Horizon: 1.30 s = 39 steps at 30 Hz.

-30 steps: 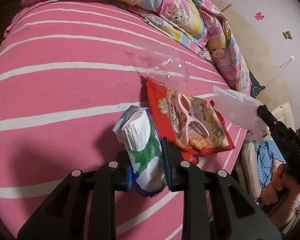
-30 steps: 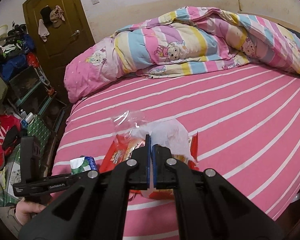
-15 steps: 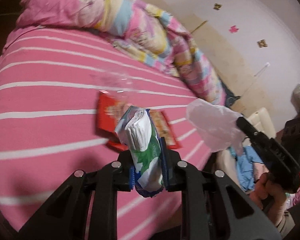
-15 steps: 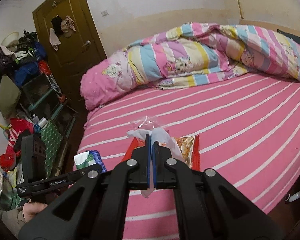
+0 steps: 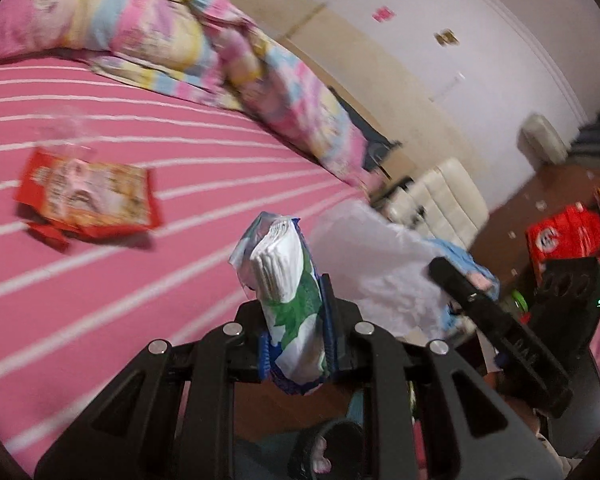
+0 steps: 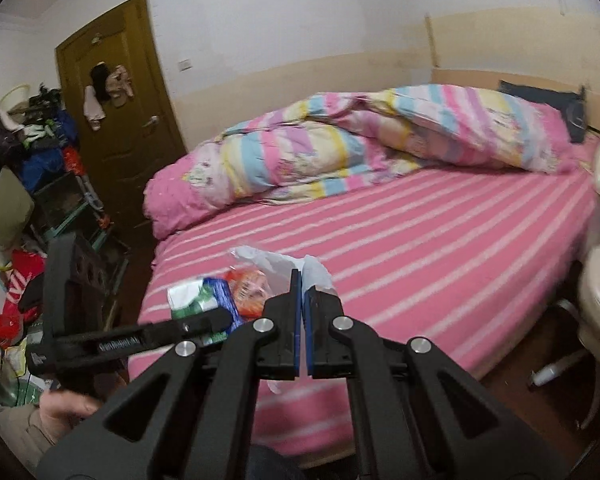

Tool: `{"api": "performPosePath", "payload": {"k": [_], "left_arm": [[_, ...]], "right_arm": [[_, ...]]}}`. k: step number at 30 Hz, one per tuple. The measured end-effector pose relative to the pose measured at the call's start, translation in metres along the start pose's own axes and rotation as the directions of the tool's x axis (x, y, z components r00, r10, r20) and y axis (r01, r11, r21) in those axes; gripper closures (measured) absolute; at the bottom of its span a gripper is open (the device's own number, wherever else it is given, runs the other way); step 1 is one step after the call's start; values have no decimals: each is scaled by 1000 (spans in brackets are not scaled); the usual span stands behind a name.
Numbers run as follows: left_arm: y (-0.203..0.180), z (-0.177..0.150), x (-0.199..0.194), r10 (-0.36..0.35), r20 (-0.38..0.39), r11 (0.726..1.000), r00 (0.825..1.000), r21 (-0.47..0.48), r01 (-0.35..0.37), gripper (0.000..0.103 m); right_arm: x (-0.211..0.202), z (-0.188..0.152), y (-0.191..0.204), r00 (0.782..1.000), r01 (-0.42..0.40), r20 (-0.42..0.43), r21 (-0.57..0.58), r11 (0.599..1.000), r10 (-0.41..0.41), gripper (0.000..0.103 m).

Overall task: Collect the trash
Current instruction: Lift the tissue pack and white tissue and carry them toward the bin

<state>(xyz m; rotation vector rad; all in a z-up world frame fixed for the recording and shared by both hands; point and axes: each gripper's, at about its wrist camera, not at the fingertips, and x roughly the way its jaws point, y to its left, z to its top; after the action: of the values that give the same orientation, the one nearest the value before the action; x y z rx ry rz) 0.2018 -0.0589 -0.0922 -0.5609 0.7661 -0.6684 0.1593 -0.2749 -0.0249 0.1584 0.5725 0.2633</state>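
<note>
Right wrist: right gripper [image 6: 302, 300] pinches white plastic [image 6: 276, 266]; left gripper [image 5: 296, 320] clamps tissue pack [image 5: 286, 276]

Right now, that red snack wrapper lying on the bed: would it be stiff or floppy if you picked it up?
Probably floppy: the red snack wrapper lies flat and crinkled on the striped bed sheet. It looks empty, so likely very light. Its glossy film may be slippery, so a pinch at an edge seems safest.

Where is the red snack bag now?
In the left wrist view the flat red snack bag lies at the left on the pink striped bedsheet, beside crumpled clear plastic.
</note>
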Motion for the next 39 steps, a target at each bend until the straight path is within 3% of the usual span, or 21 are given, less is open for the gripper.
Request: {"api": "performPosePath", "payload": {"k": [6, 12, 15, 19, 26, 28, 30, 32, 37, 39], "left_arm": [[-51, -36, 39, -73, -111, 996, 991, 44, 78, 84], [-83, -75, 93, -119, -256, 989, 959, 57, 138, 84], [-97, -102, 122, -121, -334, 986, 935, 66, 151, 84], [-113, -148, 166, -115, -455, 984, 883, 67, 163, 84], [-129, -210, 223, -106, -593, 987, 798, 35, 157, 84], [-134, -225, 236, -81, -630, 983, 772, 78, 167, 84], [-143, -246, 253, -4, -674, 968, 738, 182, 171, 84], [-145, -259, 263, 25, -712, 959, 702, 216, 184, 84], [-155, -289, 287, 56, -773, 932, 632, 267, 244, 84], [-156, -304, 297, 81, -802, 923, 592, 286, 260, 84]], "right_arm": [[-58, -38, -47, 994, 112, -11, 71, 991, -111, 101], [-102, -85, -102, 976, 219, -34, 192, 956, -217, 101], [-115, -111, -130, 962, 274, -73, 257, 927, -264, 101], [-130, -151, -156, 934, 355, -146, 296, 887, -325, 101], [-147, -218, -195, 885, 463, -259, 384, 799, -388, 101], [-151, -233, -201, 874, 481, -281, 398, 781, -395, 101], [-156, -253, -206, 863, 499, -315, 418, 759, -394, 101], [-158, -268, -211, 855, 511, -343, 431, 744, -389, 101], [-163, -306, -227, 830, 550, -406, 482, 682, -383, 101], [-163, -317, -232, 823, 561, -421, 501, 659, -381, 101]]}}
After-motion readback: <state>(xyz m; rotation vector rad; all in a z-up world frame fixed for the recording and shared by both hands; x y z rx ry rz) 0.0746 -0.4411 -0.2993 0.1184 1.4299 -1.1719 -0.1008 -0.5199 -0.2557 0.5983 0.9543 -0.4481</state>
